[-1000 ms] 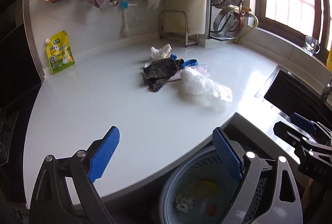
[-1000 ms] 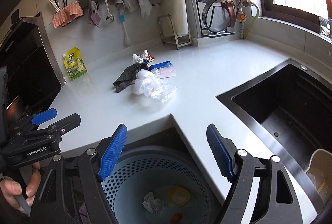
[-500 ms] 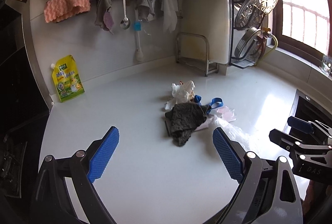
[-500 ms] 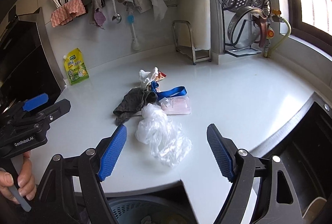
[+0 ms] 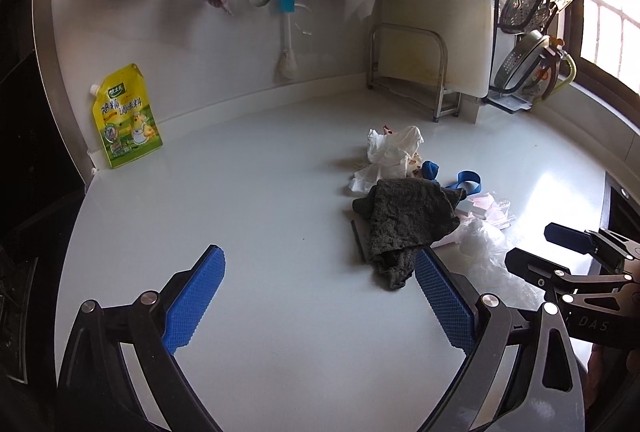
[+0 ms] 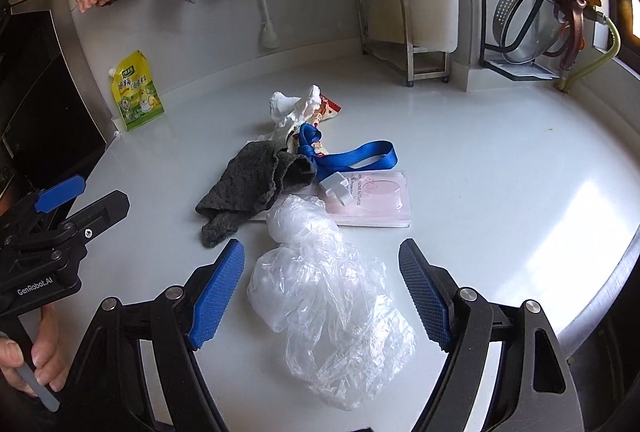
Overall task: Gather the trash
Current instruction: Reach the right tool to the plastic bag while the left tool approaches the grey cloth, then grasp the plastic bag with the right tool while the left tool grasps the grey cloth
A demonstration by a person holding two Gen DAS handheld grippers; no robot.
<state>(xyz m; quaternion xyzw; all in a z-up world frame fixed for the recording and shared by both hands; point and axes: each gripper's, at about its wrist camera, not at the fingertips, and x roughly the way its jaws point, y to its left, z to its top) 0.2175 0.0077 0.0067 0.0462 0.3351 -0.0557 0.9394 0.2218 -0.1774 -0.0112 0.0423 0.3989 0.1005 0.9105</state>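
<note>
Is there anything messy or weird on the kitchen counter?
Yes. A jumbled pile sits mid-counter: a crumpled clear plastic bag, a dark grey rag draped over a flat pink package, a knotted blue strap and crumpled white tissue. Nothing looks spilled or broken.

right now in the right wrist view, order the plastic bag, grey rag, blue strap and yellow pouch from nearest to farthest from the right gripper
1. plastic bag, between the right gripper fingers
2. grey rag, ahead left
3. blue strap, ahead, behind the bag
4. yellow pouch, far left by the wall
</note>
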